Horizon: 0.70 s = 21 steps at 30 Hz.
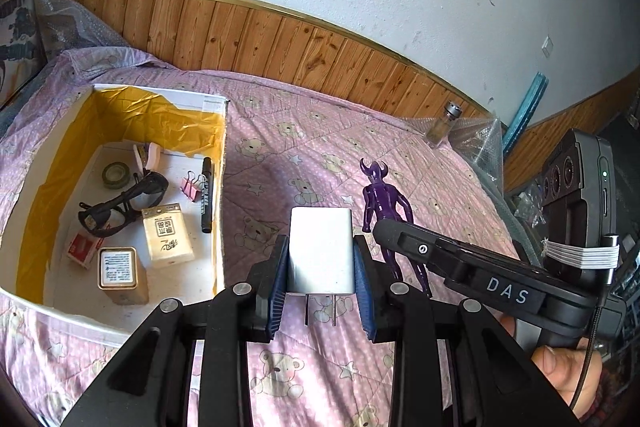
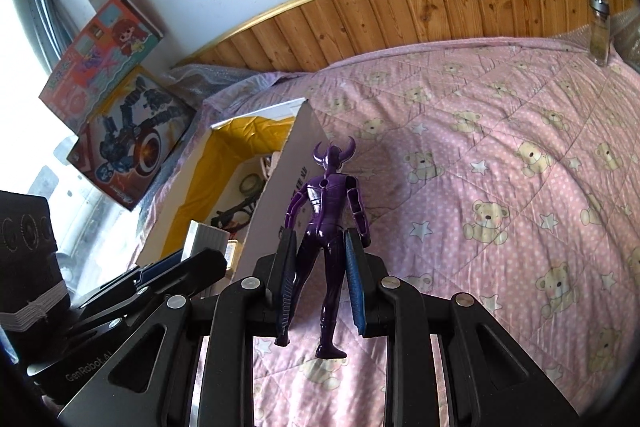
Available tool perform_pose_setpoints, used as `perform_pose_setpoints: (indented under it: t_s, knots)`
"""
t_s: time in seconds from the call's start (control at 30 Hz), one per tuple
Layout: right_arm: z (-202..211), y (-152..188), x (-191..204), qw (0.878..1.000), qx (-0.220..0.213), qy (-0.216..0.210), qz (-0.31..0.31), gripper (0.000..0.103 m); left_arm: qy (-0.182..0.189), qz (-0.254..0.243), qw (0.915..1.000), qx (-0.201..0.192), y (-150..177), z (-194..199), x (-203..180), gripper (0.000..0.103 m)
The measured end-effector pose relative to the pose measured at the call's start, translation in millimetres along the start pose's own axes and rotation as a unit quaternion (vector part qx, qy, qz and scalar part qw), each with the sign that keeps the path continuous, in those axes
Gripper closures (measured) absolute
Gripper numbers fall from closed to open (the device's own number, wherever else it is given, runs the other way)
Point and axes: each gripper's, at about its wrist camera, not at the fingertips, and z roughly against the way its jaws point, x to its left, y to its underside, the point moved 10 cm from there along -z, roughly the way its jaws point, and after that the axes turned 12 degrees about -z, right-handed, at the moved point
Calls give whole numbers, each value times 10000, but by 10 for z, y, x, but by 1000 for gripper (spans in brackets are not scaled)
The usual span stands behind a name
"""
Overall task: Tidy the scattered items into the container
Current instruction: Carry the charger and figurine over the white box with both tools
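Left wrist view: left tool [image 1: 321, 267] clamps the white charger [image 1: 321, 251] above the bed, beside the box [image 1: 222, 163]; right tool [image 2: 320, 267] clamps the purple figure [image 2: 330, 227]. Carry each over the box wall before opening.

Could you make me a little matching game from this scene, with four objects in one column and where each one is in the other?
Things:
1. white charger
2. purple figure
3. black glasses
4. glass jar

Places:
A. lying in the box
B. clamped in the right gripper
C. standing on the bedspread near the wood panelling
D. clamped in the left gripper

Pairs: 1-D, 2-B, 3-A, 4-C
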Motion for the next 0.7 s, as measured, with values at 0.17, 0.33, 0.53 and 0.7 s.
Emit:
perform_pose_setpoints:
  t_s: [0.17, 0.33, 0.53, 0.7]
  knots:
    - [59, 53, 205, 9998, -29, -97, 166, 78, -78, 90, 9999, -78, 56, 165, 127, 71]
    - [85, 101, 381, 9993, -24, -161, 329, 78, -163, 205, 9995, -191, 63, 307, 274, 71]
    - [67, 166, 606, 9982, 23, -259, 534, 78, -295, 356, 9982, -394, 3, 502, 489, 71]
    - [15, 215, 803, 9968, 75, -349, 718, 78, -466, 498, 9963, -526, -33, 663, 730, 71]
